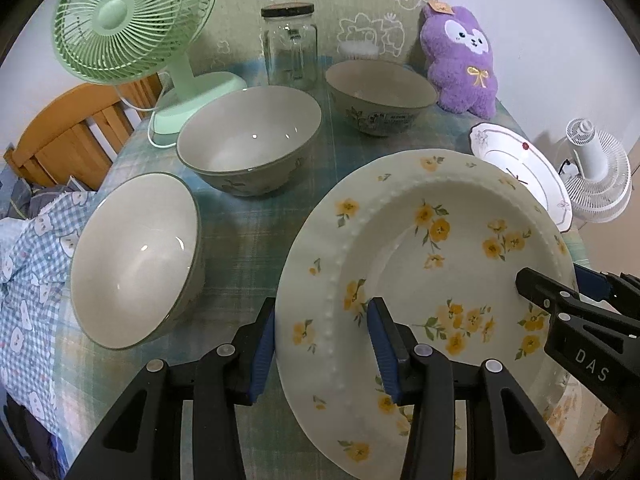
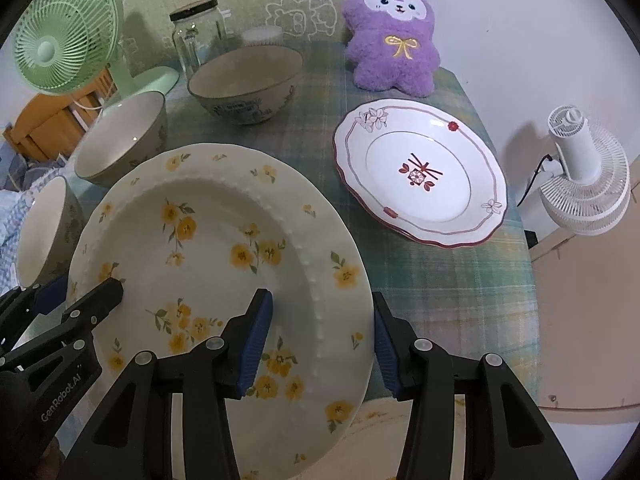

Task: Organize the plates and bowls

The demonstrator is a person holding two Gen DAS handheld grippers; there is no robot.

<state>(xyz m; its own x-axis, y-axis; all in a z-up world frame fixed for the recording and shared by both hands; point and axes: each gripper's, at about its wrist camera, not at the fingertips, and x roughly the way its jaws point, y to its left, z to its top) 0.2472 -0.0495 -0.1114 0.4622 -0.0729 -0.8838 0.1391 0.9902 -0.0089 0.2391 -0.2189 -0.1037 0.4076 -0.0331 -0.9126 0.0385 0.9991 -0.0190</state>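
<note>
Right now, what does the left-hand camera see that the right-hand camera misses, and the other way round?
Only the left view shows the whole inside of the nearest grey bowl and the checked cloth beside the table. Only the right view shows the red-trimmed plate in full, with its centre motif. Both show the yellow-flowered plate held at opposite rims, the green fan, the glass jar and the purple plush toy.

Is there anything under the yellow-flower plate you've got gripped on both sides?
Yes. Beneath the yellow-flower plate, a second rim with the same yellow flowers peeks out at its near edge, so another plate lies there. How many are stacked is hidden. Beyond that, only tablecloth shows.
</note>
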